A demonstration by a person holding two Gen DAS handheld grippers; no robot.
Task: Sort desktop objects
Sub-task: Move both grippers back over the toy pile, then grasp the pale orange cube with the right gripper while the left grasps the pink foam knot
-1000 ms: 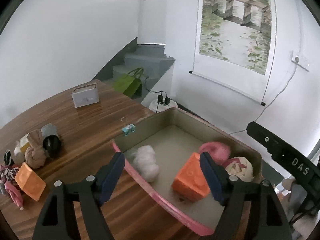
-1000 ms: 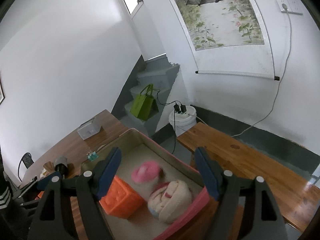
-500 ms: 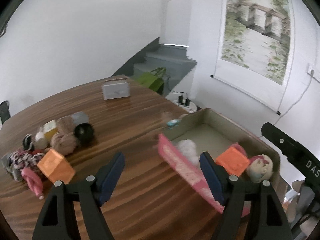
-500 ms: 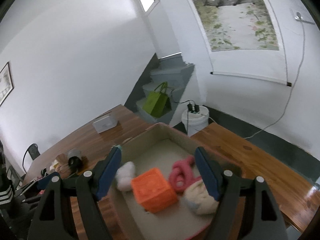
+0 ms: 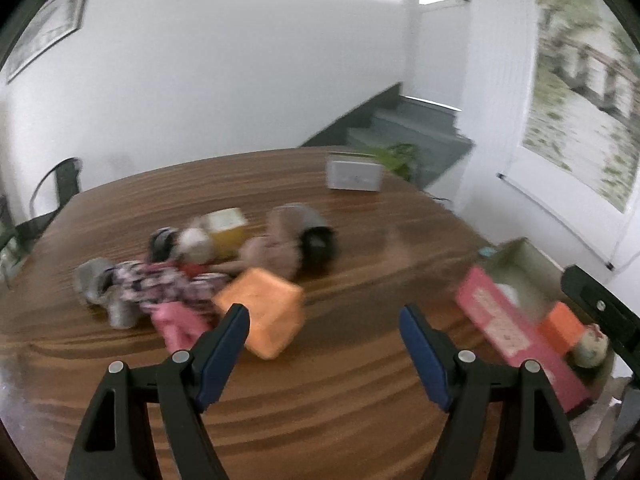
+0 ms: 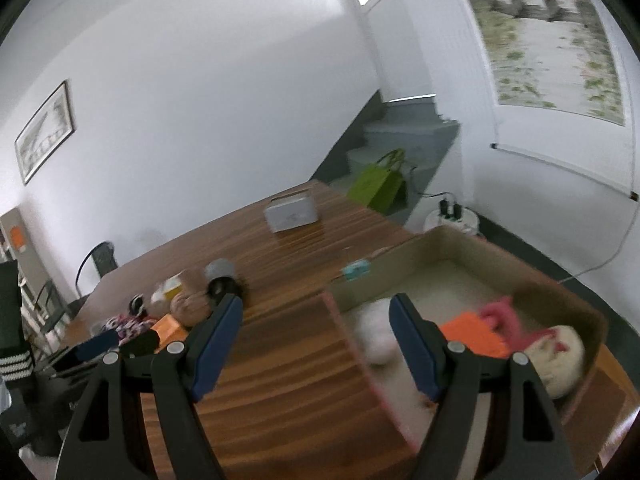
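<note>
So, mid-sort: my left claw (image 5: pixel 322 332) is spread wide and empty, aimed at the orange block (image 5: pixel 262 316) beside the toy pile (image 5: pixel 168 280), lower left of frame. Right claw (image 6: pixel 316 332), also spread, hovers by the box (image 6: pixel 560 280) holding another orange block. Next I'd guess close on that block. Writing's too blurry.

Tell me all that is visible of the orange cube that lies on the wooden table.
The orange cube looks soft, like foam, with rounded edges; blur hides any surface detail. It rests tilted on the wooden table, at the near edge of the toy pile, close beside a pink toy. The open left gripper is not touching it.
</note>
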